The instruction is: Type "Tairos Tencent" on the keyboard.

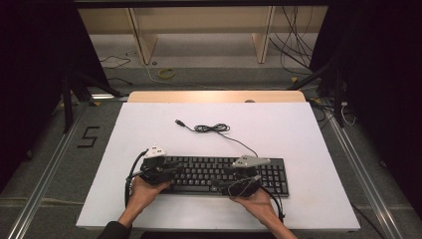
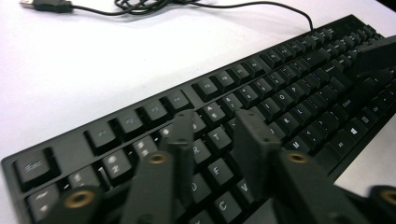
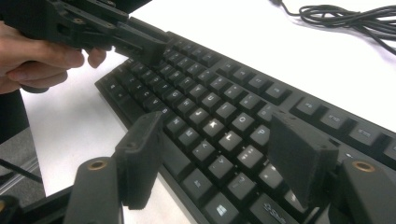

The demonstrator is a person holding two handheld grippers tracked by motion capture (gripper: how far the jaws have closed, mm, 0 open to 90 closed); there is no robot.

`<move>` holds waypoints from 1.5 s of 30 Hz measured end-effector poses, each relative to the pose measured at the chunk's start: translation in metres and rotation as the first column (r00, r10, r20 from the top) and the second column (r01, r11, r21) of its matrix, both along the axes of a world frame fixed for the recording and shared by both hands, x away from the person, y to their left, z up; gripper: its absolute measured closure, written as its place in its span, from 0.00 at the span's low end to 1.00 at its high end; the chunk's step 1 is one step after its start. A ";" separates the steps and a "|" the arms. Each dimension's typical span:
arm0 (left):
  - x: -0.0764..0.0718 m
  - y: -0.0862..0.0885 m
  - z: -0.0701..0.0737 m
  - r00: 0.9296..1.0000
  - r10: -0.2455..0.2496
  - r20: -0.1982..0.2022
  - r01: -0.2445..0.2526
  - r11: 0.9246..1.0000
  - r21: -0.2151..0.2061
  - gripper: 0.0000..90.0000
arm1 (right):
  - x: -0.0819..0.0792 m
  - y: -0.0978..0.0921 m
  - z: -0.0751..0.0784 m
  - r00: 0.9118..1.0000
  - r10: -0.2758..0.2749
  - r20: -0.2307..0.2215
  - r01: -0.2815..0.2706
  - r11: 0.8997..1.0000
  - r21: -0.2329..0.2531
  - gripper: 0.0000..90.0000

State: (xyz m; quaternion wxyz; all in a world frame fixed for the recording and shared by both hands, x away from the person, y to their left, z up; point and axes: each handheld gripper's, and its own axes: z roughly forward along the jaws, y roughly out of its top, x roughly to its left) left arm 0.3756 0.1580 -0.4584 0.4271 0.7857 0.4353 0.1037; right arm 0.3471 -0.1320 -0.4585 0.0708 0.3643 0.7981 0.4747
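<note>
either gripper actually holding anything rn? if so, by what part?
Nothing held. The left gripper and right gripper both hover open over the keyboard, jaws apart with only keys showing between them. The cable lies untouched on the table.

light: bright on white table (image 1: pixel 298 134) | surroundings: dark | gripper views: soft, foreground blurred

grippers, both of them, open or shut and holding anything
Left gripper: open by a narrow gap, holding nothing, fingers over the keyboard.
Right gripper: wide open, holding nothing, over the same keyboard.
</note>
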 end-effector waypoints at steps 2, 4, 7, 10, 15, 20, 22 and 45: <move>0.002 -0.005 -0.001 1.000 -0.013 -0.003 0.013 1.000 0.007 0.90 | -0.001 -0.003 0.000 1.000 -0.003 0.001 0.003 1.000 0.002 0.40; 0.004 -0.009 -0.002 0.999 -0.028 -0.015 0.029 0.999 0.020 0.95 | -0.002 -0.006 0.000 1.000 -0.004 0.004 0.004 1.000 0.002 0.39; 0.007 -0.014 -0.006 0.999 -0.037 -0.032 0.038 0.999 0.032 0.99 | -0.004 -0.008 0.001 1.000 -0.007 0.005 0.007 1.000 0.005 0.39; 0.010 -0.019 -0.009 0.998 -0.042 -0.041 0.044 0.998 0.047 0.99 | -0.005 -0.011 0.002 1.000 -0.011 0.012 0.011 1.000 0.007 0.39; 0.013 -0.020 -0.012 0.998 -0.030 -0.055 0.033 0.998 0.057 0.99 | -0.008 -0.015 0.002 1.000 -0.014 0.013 0.014 1.000 0.011 0.38; 0.014 -0.020 -0.015 0.998 -0.018 -0.064 0.022 0.998 0.062 0.99 | -0.009 -0.017 0.003 1.000 -0.017 0.014 0.017 1.000 0.012 0.38; 0.015 -0.020 -0.016 0.998 -0.020 -0.061 0.024 0.998 0.063 0.99 | -0.009 -0.018 0.003 1.000 -0.019 0.014 0.019 1.000 0.014 0.38; 0.013 -0.017 -0.008 0.998 -0.006 -0.056 0.008 0.999 0.032 0.91 | -0.010 -0.028 0.005 0.999 -0.044 0.017 0.043 0.999 0.022 0.38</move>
